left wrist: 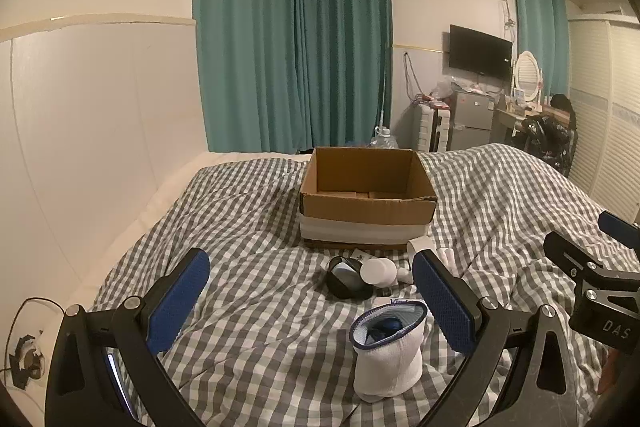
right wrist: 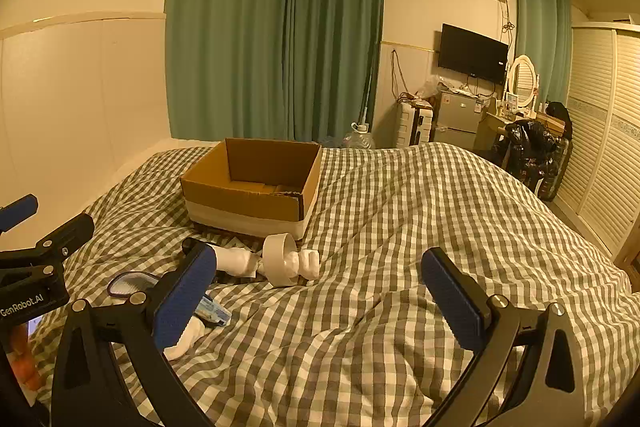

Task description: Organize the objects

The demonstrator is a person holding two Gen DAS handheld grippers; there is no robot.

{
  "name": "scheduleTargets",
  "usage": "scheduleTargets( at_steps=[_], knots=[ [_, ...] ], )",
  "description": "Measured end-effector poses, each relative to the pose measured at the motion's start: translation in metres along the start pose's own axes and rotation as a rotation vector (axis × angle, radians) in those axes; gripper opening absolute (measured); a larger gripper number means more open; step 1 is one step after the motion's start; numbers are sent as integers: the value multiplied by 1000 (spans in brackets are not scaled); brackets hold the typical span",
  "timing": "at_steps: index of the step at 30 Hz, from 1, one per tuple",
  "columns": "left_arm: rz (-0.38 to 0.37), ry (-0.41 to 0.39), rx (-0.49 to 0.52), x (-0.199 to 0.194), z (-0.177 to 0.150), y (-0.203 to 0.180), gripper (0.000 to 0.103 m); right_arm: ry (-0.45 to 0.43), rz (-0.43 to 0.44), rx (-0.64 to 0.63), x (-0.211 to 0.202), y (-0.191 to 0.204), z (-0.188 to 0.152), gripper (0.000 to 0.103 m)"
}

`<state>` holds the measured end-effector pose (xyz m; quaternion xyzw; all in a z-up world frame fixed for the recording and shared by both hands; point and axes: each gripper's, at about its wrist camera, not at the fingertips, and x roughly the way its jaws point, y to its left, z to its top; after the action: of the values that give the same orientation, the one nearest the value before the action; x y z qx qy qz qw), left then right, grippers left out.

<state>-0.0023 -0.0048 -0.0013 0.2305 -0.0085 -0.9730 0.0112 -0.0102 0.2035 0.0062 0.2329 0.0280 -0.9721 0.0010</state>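
Box (left wrist: 367,203): open cardboard, far centre of the checked bed (left wrist: 248,307); appears to hold nothing but its own inner flaps.
Sock (left wrist: 390,351): white, stands upright near, between the left gripper's fingers, untouched.
Black case (left wrist: 345,277), white jar (left wrist: 378,270), tape roll (right wrist: 280,259), small white items: clustered just before the box.
Left gripper (left wrist: 310,303): spread wide, empty.
Right gripper (right wrist: 320,301): spread wide, empty, over bare quilt.
Progress: judged at the start; every item remains to be boxed.

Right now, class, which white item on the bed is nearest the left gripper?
The white sock standing between the left gripper's open fingers; the others lie farther off, by the box.
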Motion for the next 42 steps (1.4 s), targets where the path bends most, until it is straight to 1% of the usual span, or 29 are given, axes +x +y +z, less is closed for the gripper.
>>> scheduleTargets(
  at_steps=[8,19,30,34,37,39,42],
  knots=[
    [3,-16,29,-4,-1,-5,103,4,-1,-10,2,1,-2,103],
    [4,-31,29,-7,-1,-6,103,2,6,-36,3,6,-2,103],
    [-4,-30,40,-6,-3,-5,103,20,4,-50,7,12,-7,103],
    [5,-6,35,-3,-4,-7,103,22,17,-44,6,12,-7,103],
    [0,-1,17,-3,-5,-6,103,25,22,-45,6,12,-9,103],
    [-1,-4,24,-4,-5,-7,103,24,7,-56,6,14,-10,103],
    [10,-11,35,-7,-6,-7,103,26,16,-53,5,15,-11,103]
  ],
)
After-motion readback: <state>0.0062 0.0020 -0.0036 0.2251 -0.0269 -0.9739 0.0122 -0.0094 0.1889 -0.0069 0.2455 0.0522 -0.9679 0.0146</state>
